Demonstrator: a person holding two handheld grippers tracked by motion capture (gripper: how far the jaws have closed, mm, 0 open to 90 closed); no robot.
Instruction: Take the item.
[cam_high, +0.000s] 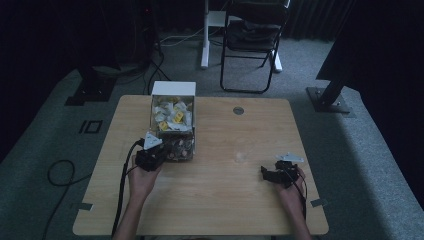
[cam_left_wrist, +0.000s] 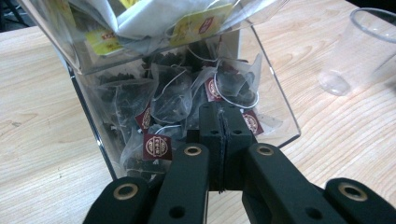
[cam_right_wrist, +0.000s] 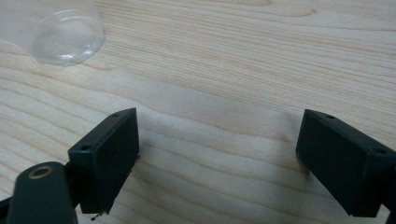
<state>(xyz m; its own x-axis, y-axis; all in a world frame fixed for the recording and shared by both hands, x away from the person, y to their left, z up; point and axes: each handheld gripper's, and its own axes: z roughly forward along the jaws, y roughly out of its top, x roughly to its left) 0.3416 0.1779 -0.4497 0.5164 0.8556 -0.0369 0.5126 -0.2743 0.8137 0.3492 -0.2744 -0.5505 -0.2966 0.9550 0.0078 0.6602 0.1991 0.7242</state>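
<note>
Tea bags (cam_left_wrist: 168, 100) fill the clear dispenser box (cam_left_wrist: 280, 112) at upper centre of the frame — my left claw (cam_left_wrist: 223, 116) is pressed together at its open front, whether pinching one I cannot tell. My right claw (cam_right_wrist: 217, 154) stands spread over bare table (cam_right_wrist: 233, 56), a plastic cup (cam_right_wrist: 65, 37) upper left.

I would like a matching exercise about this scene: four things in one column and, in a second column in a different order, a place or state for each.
Things:
1. left gripper
2. right gripper
3. clear plastic cup
4. tea bags with dark red tags

Places or states:
A. stands on the bare wooden table, with nothing visible inside
B. jaws pressed together at the open front of the clear box
C. piled in the lower compartment of the clear box
D. jaws wide apart over bare wood

Pairs: 1-B, 2-D, 3-A, 4-C
</note>
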